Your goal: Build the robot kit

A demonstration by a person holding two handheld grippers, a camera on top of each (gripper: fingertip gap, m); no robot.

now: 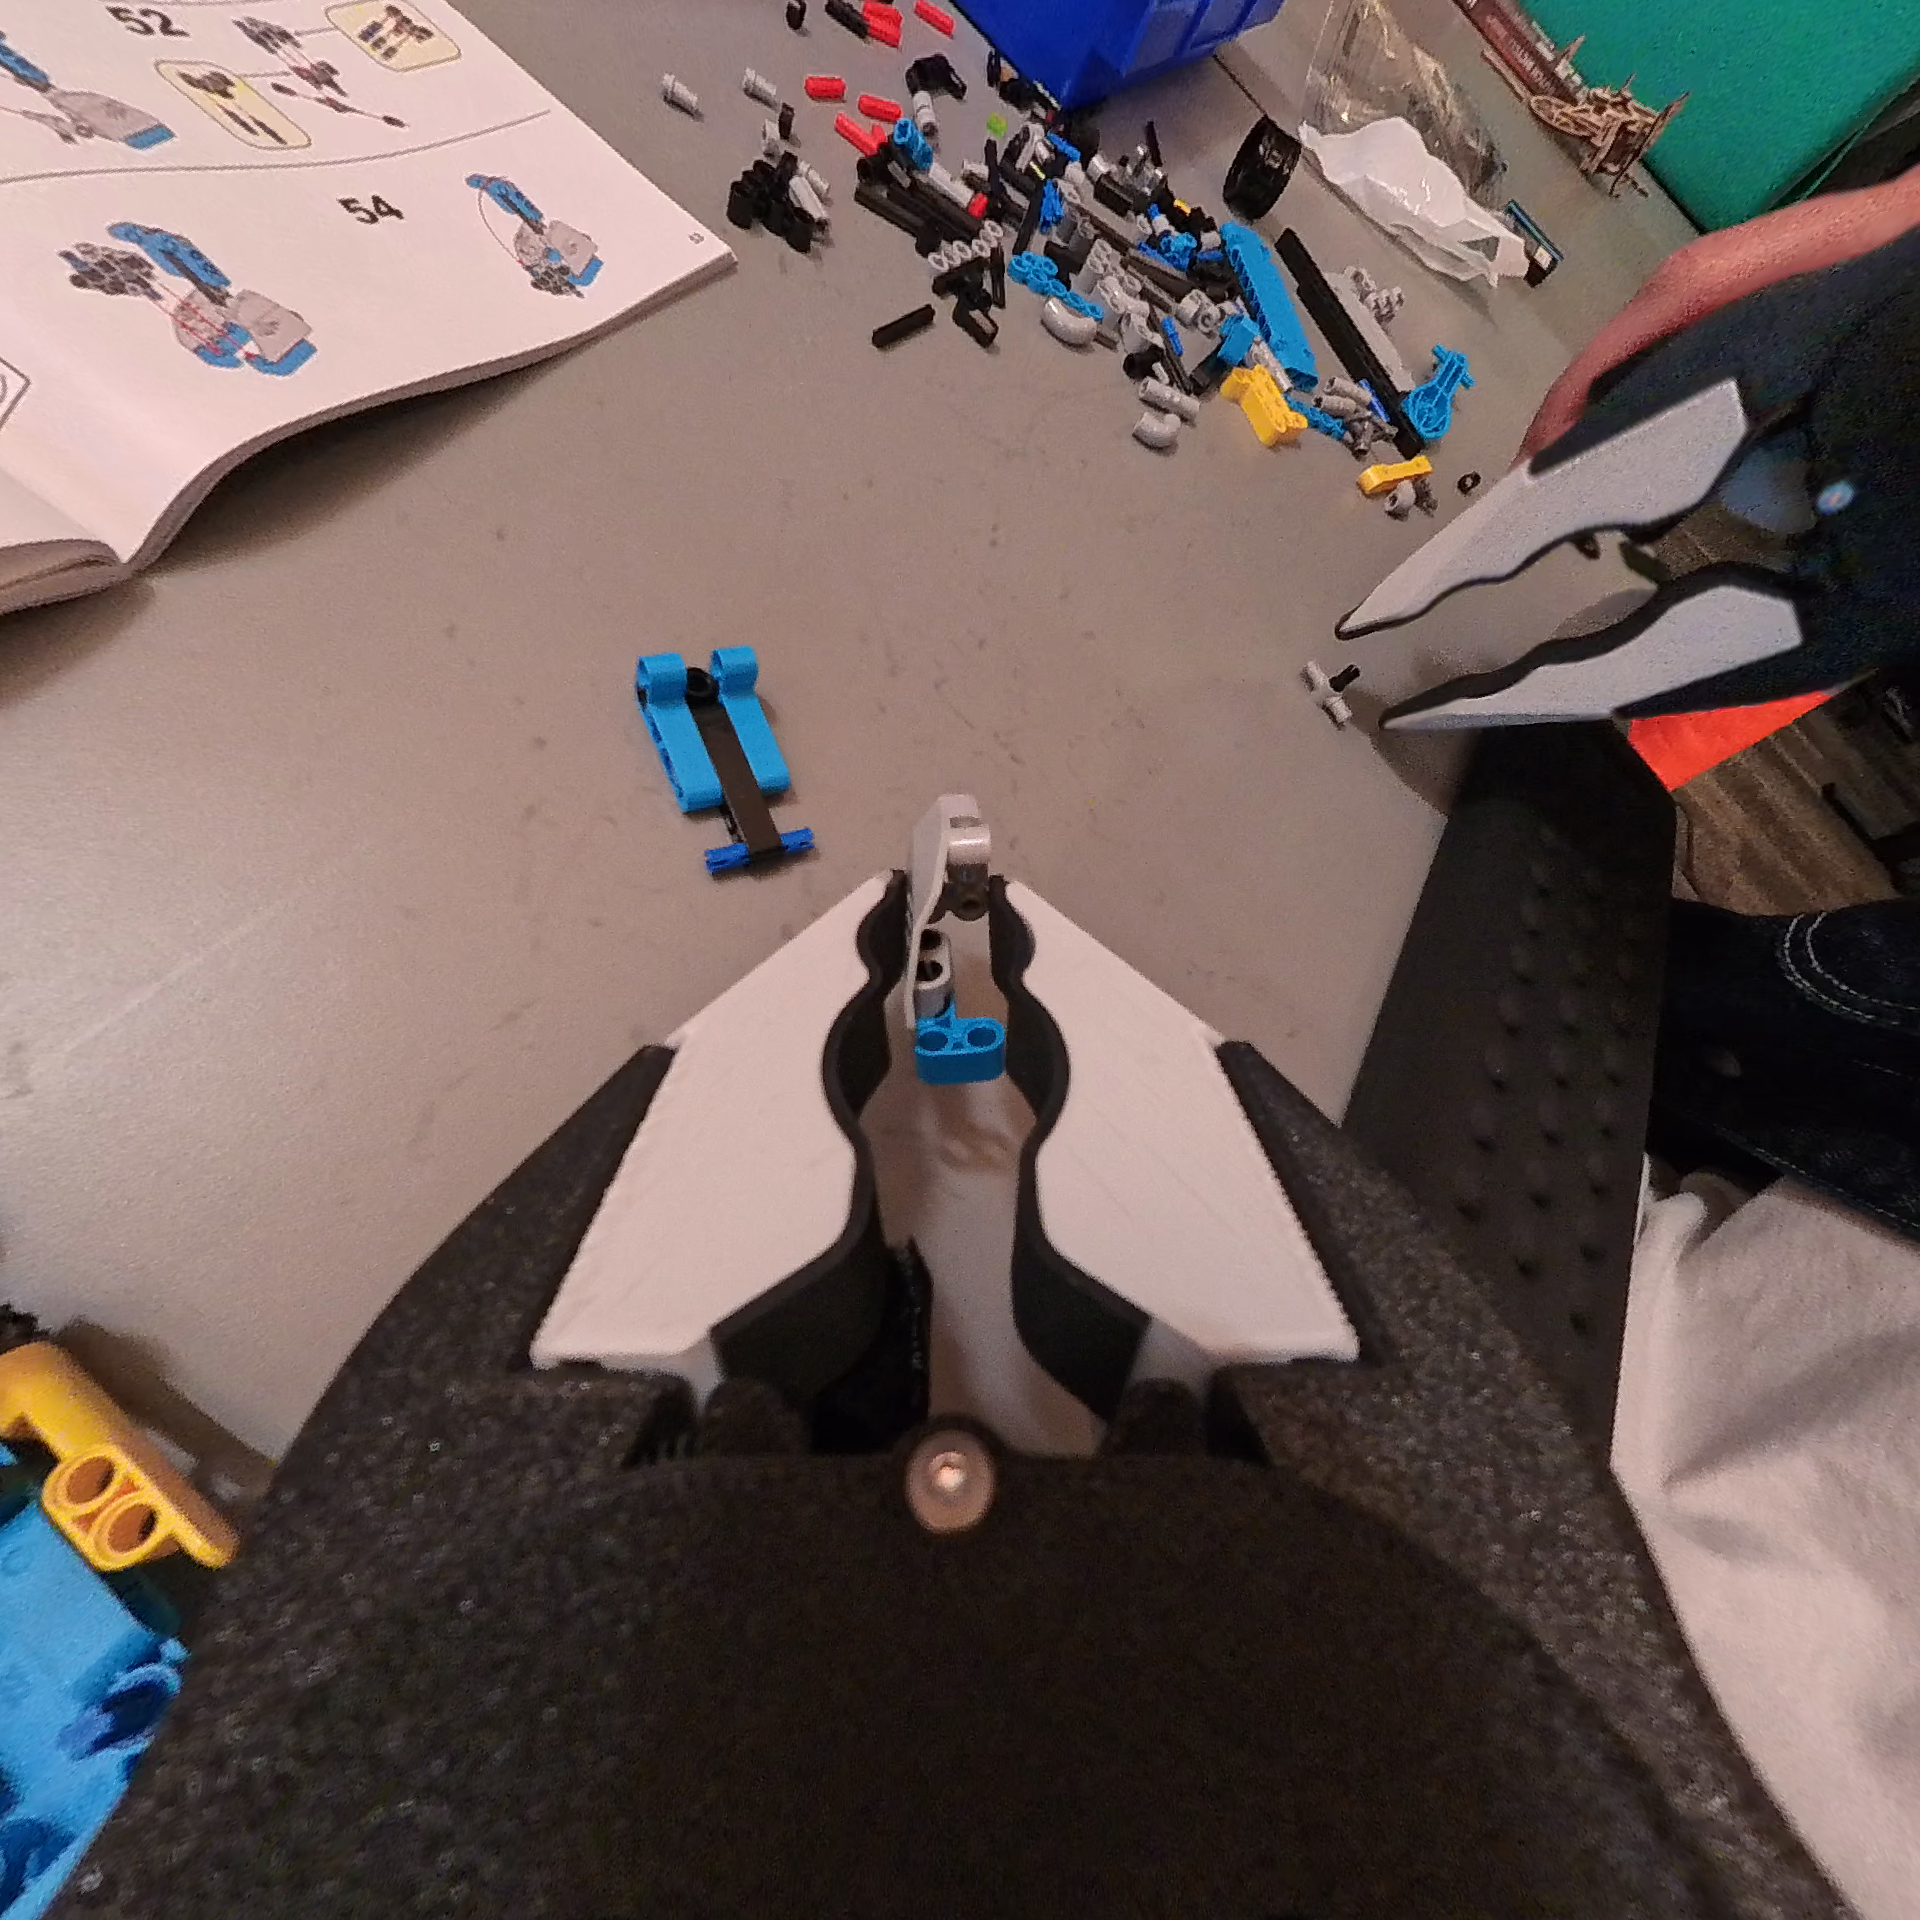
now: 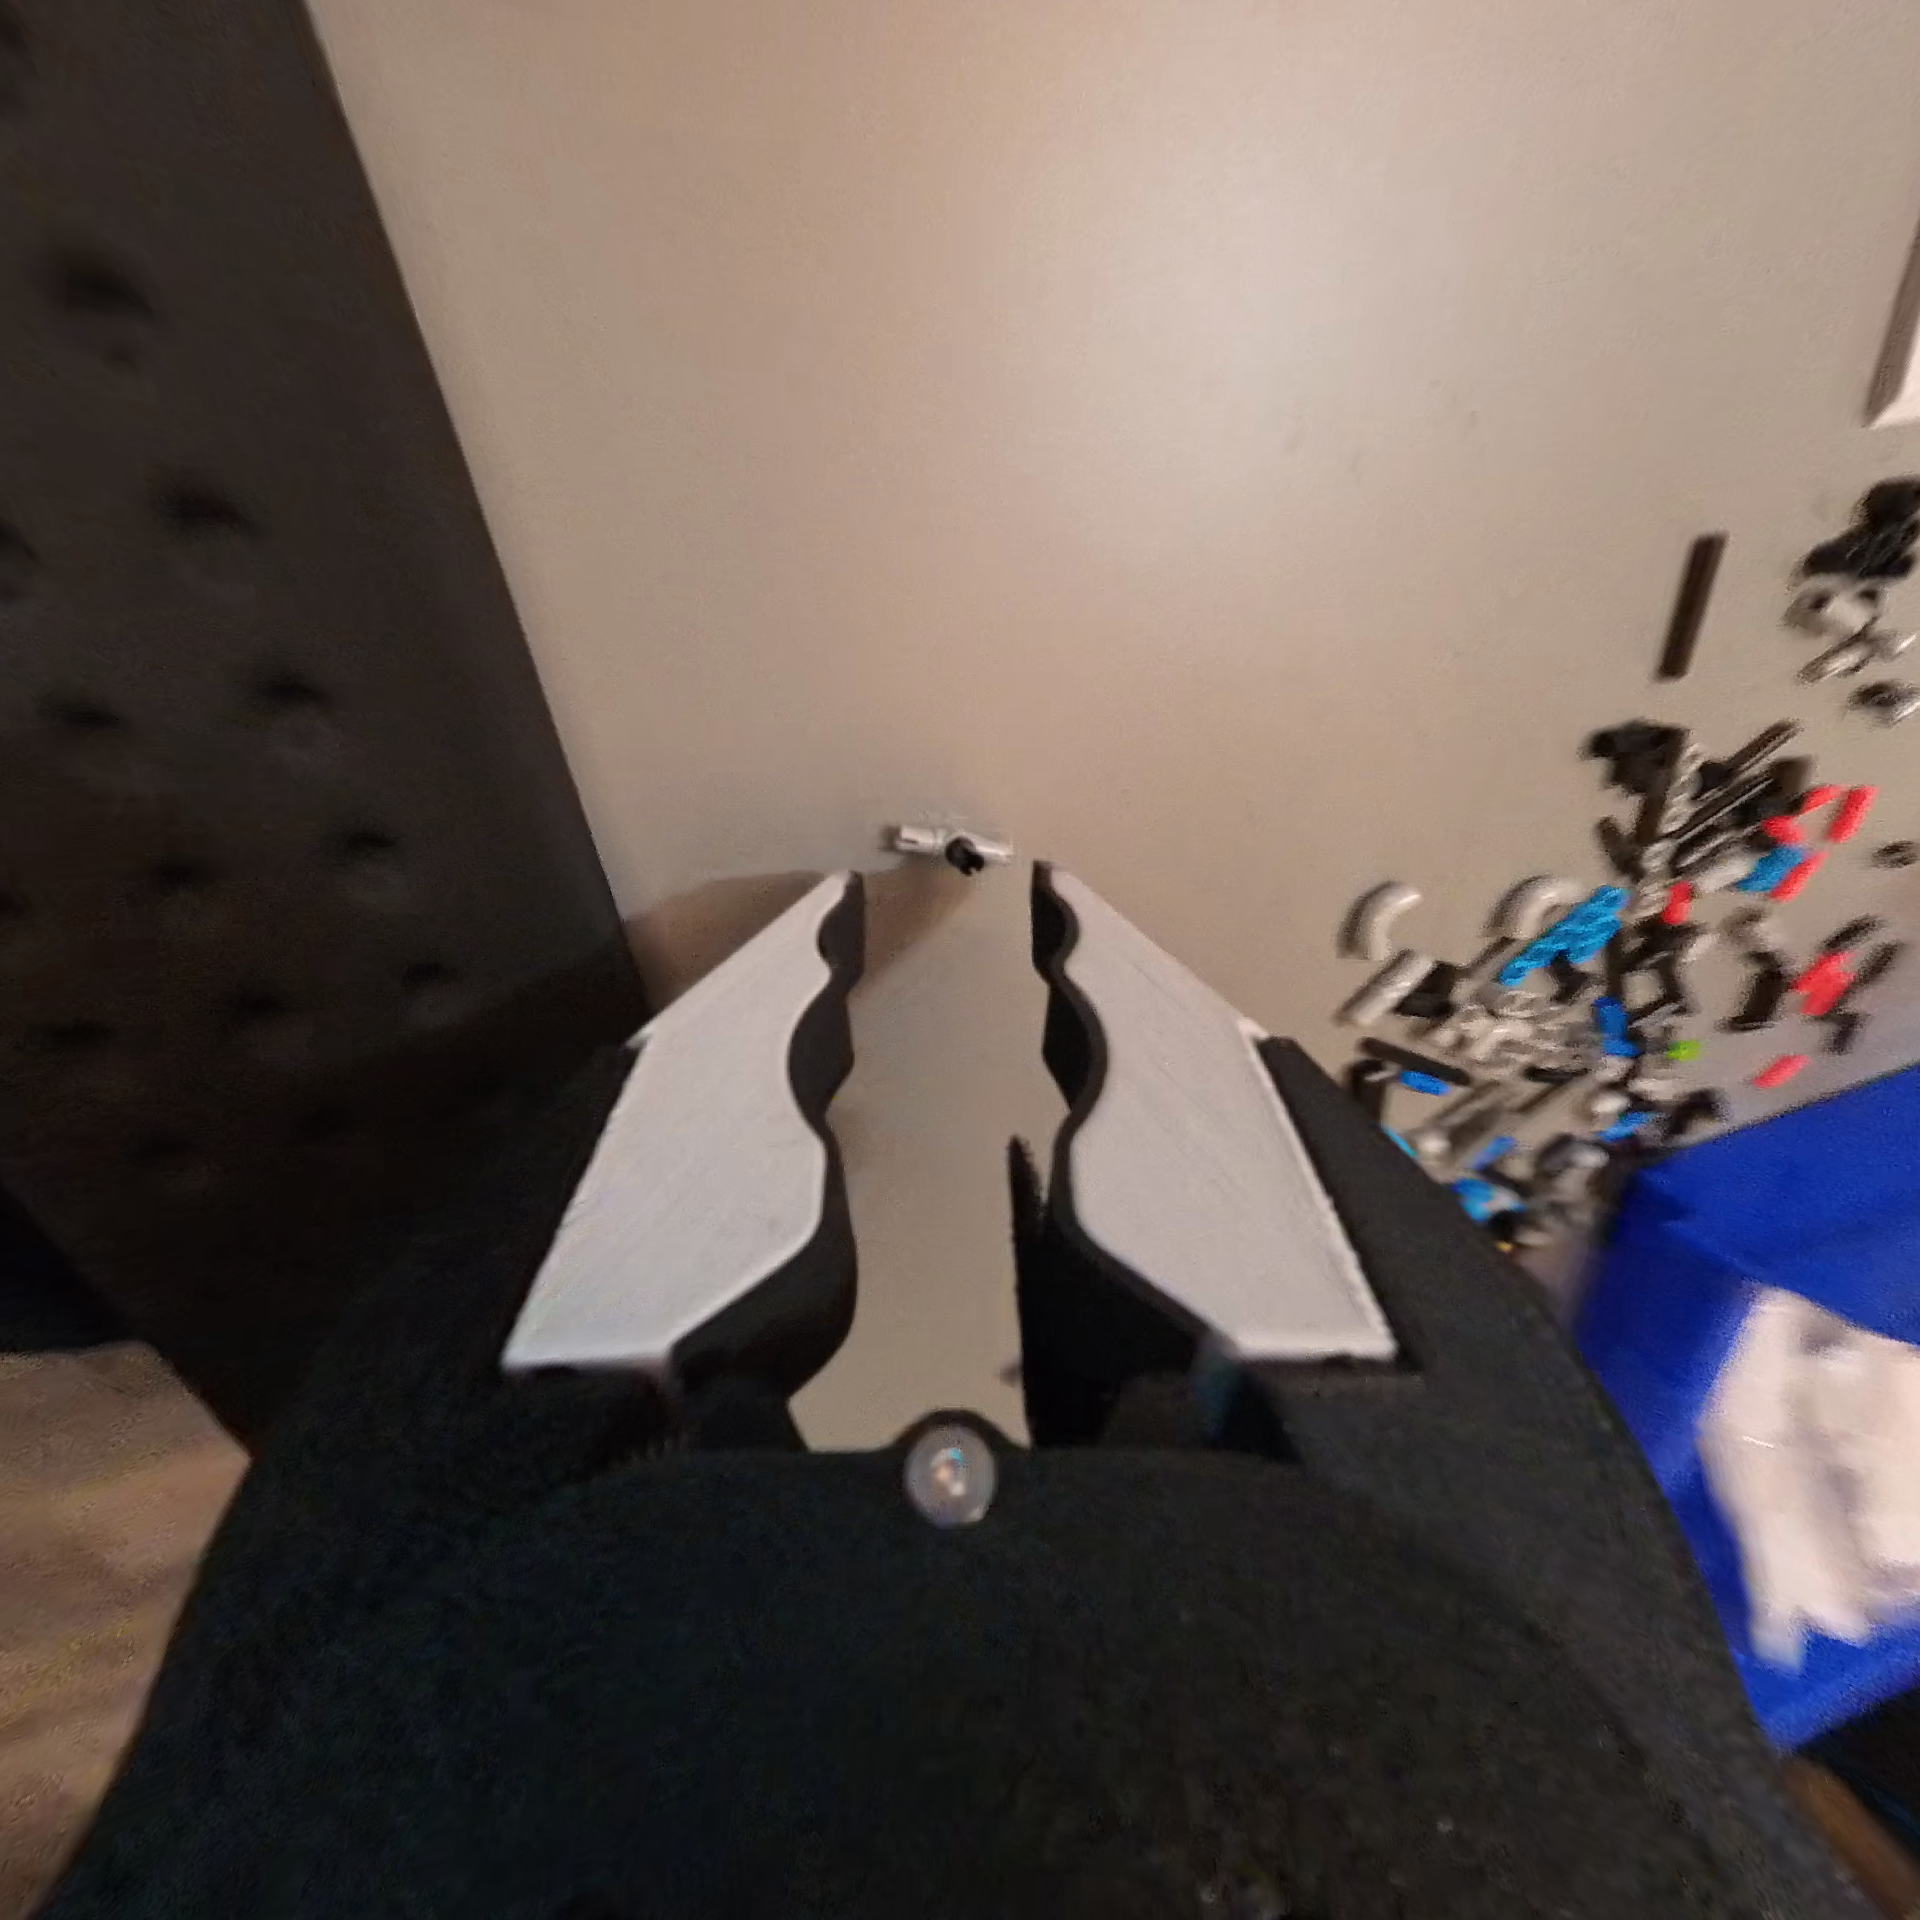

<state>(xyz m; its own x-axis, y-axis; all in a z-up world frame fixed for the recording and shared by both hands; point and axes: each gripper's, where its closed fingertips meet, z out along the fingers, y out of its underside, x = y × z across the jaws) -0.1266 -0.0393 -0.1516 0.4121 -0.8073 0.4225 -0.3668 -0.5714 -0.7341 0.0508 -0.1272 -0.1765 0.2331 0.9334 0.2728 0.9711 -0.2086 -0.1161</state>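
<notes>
Left wrist view first: the left tool (image 1: pixel 943 883), white fingers with black wavy pads, is pinched nearly closed on a small grey curved brick assembly with a blue two-hole connector at its near end (image 1: pixel 948 956), lifted above the grey counter (image 1: pixel 416 935). Just ahead and to the left, a flat piece made of two light-blue beams on a black strip with a dark-blue cross axle (image 1: pixel 717 743) lies on the counter. Far left, an open instruction booklet (image 1: pixel 312 260); up top, a scattered heap of black, grey, blue, red and yellow plastic building parts (image 1: pixel 1122 260) beside a blue bin (image 1: pixel 1101 42). The right tool (image 1: pixel 1361 675) comes in from the right, tips close to a tiny grey-and-black connector piece (image 1: pixel 1330 688) near the counter's edge.

Right wrist view now, blurred: the right tool (image 2: pixel 945 883) stands parted, nothing between its pads, tips just short of that tiny grey-and-black connector piece (image 2: pixel 951 842) on the counter (image 2: pixel 1039 416). The parts heap (image 2: pixel 1662 956) and the blue bin (image 2: pixel 1766 1351) sit off to the right.
</notes>
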